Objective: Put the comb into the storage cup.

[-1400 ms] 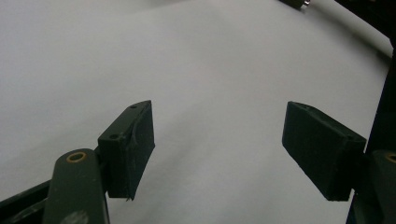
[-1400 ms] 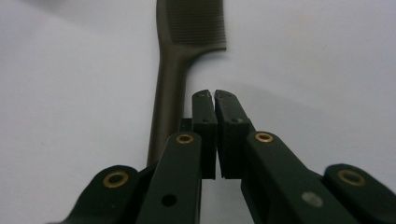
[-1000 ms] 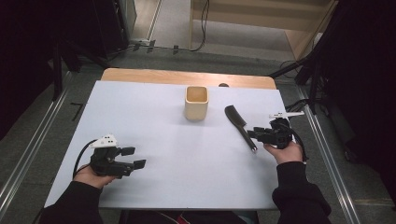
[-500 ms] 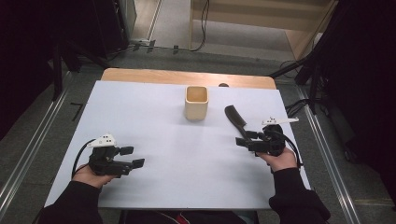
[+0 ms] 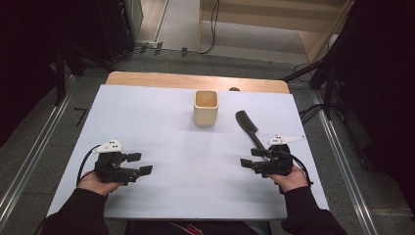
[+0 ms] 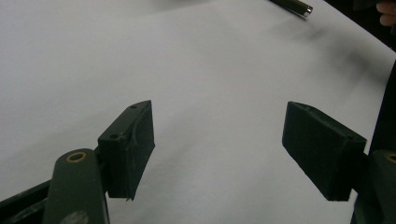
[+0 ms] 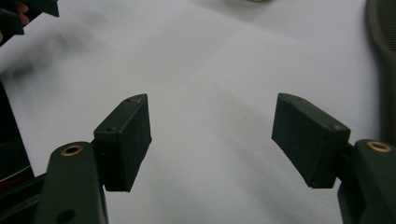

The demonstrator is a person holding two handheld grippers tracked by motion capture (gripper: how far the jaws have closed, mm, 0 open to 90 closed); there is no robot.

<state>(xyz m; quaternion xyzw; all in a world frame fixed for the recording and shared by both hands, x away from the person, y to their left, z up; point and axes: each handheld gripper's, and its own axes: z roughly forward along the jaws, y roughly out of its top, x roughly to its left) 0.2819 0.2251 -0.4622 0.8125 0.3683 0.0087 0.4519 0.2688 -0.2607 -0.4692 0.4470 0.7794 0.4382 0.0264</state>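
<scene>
White counter (image 5: pixel 166 122) spreads before me, a cream square cup (image 5: pixel 205 107) mid-back. Just beside my right gripper (image 5: pixel 249 162), spread and empty, lies the black plastic comb (image 5: pixel 247 126): light, stiff, probably slippery; I'd pinch its slim handle. Left gripper (image 5: pixel 139 163) spread, idle.

Comb (image 5: pixel 248 128) handle slips under the right tongs (image 5: pixel 254 158); in the right gripper view the edge crops it.
</scene>
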